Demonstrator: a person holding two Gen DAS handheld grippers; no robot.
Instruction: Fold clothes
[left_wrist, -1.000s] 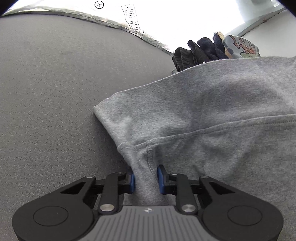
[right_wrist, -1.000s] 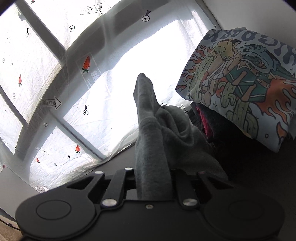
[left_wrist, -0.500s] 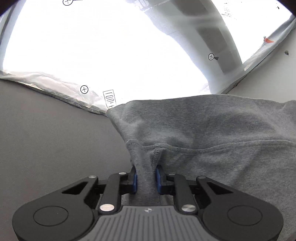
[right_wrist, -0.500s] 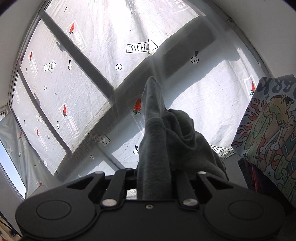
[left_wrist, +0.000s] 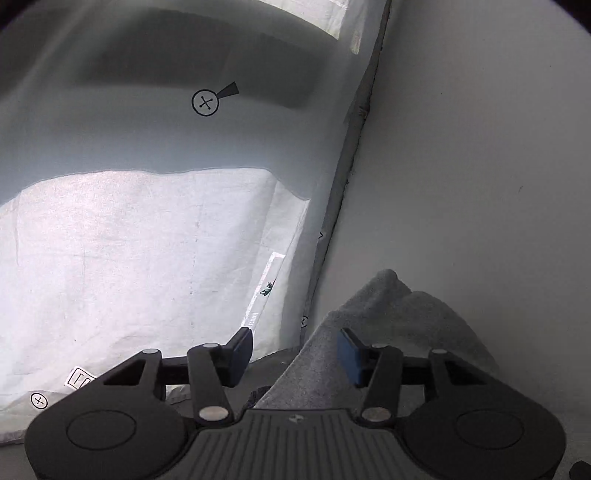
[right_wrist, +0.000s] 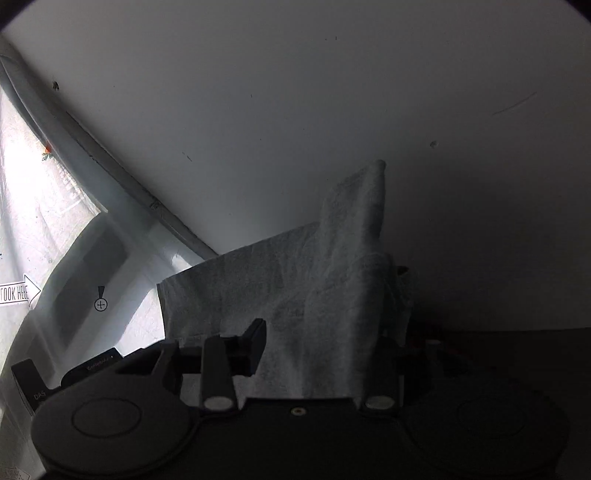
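Item: grey garment (left_wrist: 373, 332), soft fleece-like knit, one piece seen from both wrist views. Location: raised off any surface, in front of a pale wall (left_wrist: 480, 147) and a covered window (left_wrist: 129, 258) with printed marks; no table shows in either view. Left gripper (left_wrist: 295, 354): jaws opening, wide gap between the blue pads; the cloth lies against the right-hand pad only, the other pad stands clear of it, so nothing is clamped. Right gripper (right_wrist: 317, 350): jaws opening; cloth fills the space between the fingers and drapes over the body, the left finger (right_wrist: 255, 339) appears just off the fabric; the right-hand finger is hidden behind cloth. Orientation: in the right wrist view the fabric rises to a narrow peak pointing up and slightly right, with a flatter panel running out to the left; the garment's overall long axis cannot be told, most of it being out of frame. Risks, judged: with both grips letting go in the air, the garment may drop unevenly and land bunched, spoiling the fold line; loose cloth may also snag on a pad or linkage and be dragged out of place.
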